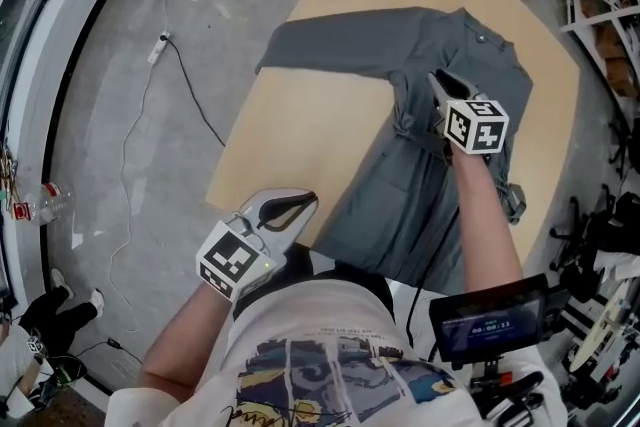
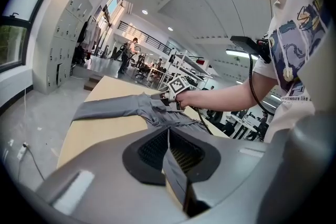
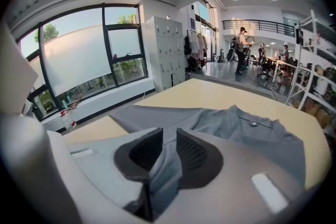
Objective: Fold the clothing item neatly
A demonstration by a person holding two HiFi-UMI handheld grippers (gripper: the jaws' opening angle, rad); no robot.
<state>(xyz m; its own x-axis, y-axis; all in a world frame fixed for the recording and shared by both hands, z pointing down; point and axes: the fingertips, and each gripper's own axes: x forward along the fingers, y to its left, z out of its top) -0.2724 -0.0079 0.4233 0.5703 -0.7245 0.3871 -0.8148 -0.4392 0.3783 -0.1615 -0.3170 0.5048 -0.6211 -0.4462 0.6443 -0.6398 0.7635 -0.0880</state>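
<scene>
My right gripper [image 1: 438,81] pinched a bunch of the grey shirt [image 1: 395,200] near its middle, I judged to lift that side for a fold. The shirt lay on the table [image 1: 290,140] from 12 to 5 o'clock, with one sleeve [image 1: 330,40] out toward 10. My left gripper [image 1: 300,205], jaws pressed together and empty, hung at 7, clear of the cloth.

a grey long-sleeved garment [image 1: 400,200] [image 3: 247,136] lies spread on the tan wooden surface [image 1: 290,125], collar [image 1: 470,27] at the far end and hem reaching the near edge. one sleeve [image 1: 330,40] stretches flat out to the left. a small button [image 3: 253,124] shows below the collar. the fabric is bunched and creased at the waist, where a fold is pinched up between the jaws of the right hand-held gripper [image 3: 169,148].
</scene>
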